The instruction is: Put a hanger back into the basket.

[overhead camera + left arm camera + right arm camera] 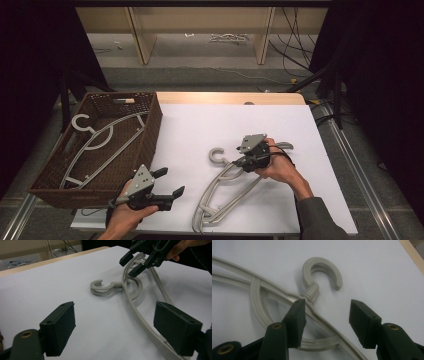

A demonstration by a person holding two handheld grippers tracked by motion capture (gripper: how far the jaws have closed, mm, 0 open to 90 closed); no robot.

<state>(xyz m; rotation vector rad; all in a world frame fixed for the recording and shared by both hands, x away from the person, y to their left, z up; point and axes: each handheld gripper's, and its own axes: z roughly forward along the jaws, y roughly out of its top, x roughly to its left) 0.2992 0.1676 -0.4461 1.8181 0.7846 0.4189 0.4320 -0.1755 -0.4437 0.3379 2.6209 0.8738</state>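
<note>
At frame centre, the half-open right gripper [239, 162] straddles a hanger [225, 192] neck, nothing clamped yet; closing is needed next. The left gripper [167, 182] is held wide open, empty.

Two pale grey plastic hangers [222, 192] lie flat, stacked on the white table [200, 130], hooks [322, 267] together pointing toward the far side.

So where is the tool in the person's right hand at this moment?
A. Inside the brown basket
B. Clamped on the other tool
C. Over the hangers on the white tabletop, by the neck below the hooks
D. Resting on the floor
C: the right tool sits over the grey hangers lying on the white tabletop, its jaws apart on either side of the neck just below the hooks.
</note>
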